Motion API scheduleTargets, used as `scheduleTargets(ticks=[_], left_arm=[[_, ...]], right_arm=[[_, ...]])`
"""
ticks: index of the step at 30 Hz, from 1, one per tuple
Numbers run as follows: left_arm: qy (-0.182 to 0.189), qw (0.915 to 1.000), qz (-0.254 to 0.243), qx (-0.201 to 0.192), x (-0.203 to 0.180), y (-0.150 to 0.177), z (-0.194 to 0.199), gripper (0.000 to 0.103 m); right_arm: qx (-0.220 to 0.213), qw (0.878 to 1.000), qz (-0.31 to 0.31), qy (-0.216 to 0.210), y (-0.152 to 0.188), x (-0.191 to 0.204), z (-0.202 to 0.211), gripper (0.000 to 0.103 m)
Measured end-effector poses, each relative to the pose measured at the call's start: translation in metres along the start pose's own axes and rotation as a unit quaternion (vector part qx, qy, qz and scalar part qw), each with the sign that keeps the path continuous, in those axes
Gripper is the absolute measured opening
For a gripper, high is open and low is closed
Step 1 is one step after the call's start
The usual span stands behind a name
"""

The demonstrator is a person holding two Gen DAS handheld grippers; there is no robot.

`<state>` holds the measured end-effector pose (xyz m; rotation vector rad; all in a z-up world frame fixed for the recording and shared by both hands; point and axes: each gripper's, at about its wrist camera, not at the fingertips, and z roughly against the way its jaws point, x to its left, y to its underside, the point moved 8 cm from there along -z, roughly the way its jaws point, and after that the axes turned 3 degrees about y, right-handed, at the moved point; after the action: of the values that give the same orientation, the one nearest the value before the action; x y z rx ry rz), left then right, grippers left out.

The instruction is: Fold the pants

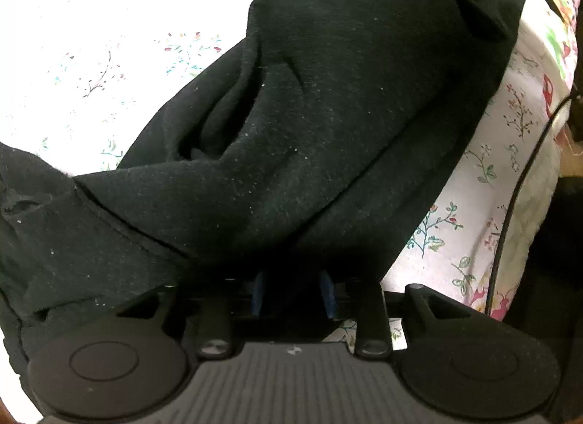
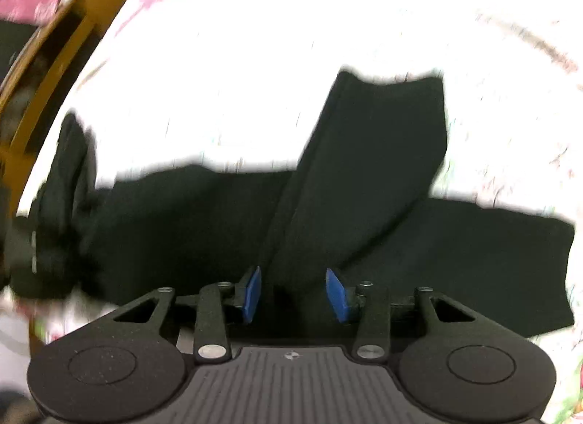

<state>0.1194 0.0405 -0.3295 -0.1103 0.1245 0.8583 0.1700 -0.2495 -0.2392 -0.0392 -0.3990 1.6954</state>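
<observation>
Black pants [image 1: 309, 114] lie bunched on a white floral bedsheet [image 1: 91, 41]. In the left wrist view the cloth drapes over my left gripper [image 1: 293, 292]; its blue pads [image 1: 259, 292] stand apart in shadow, and whether cloth is pinched between them is hidden. In the right wrist view the pants [image 2: 364, 168] lie spread out, with one leg folded up across the other. My right gripper [image 2: 297, 292] is open just above the cloth, its blue pads [image 2: 252, 292] apart with nothing between them.
The bedsheet's edge [image 1: 473, 205] drops off at the right in the left wrist view, with a black cable [image 1: 510, 205] along it. A wooden frame [image 2: 47, 70] shows at the left in the right wrist view, which is blurred.
</observation>
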Motion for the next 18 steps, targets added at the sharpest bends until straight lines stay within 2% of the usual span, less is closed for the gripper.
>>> scheduleTargets(ticks=[4, 7, 10, 13, 15, 16, 17, 18], left_arm=[[0.002, 1.0000, 0.009, -0.002, 0.001, 0.000, 0.001, 0.042], [0.004, 0.9999, 0.011, -0.007, 0.000, 0.000, 0.001, 0.043], [0.009, 0.9998, 0.016, -0.012, 0.003, 0.000, -0.003, 0.044], [0.015, 0.9997, 0.013, -0.015, 0.006, 0.003, -0.006, 0.045], [0.022, 0.9995, 0.013, -0.016, 0.008, 0.006, -0.011, 0.046], [0.025, 0.9995, 0.013, -0.016, 0.009, 0.007, -0.012, 0.047], [0.028, 0.9994, 0.012, -0.015, 0.010, 0.007, -0.011, 0.047], [0.031, 0.9994, 0.011, -0.014, 0.011, 0.007, -0.014, 0.048]], right_arm=[[-0.077, 0.995, -0.008, 0.065, -0.051, 0.014, -0.027, 0.036], [-0.128, 0.984, -0.013, 0.125, -0.080, 0.015, -0.054, 0.036], [-0.139, 0.974, -0.036, 0.173, -0.094, 0.008, -0.078, 0.036], [-0.128, 0.970, -0.017, 0.204, -0.097, -0.002, -0.100, 0.034], [-0.129, 0.969, -0.023, 0.208, -0.096, -0.013, -0.103, 0.028], [-0.132, 0.969, -0.039, 0.204, -0.096, -0.018, -0.101, 0.014], [-0.132, 0.969, -0.058, 0.202, -0.095, -0.026, -0.097, 0.004], [-0.131, 0.968, -0.076, 0.198, -0.093, -0.033, -0.092, 0.000]])
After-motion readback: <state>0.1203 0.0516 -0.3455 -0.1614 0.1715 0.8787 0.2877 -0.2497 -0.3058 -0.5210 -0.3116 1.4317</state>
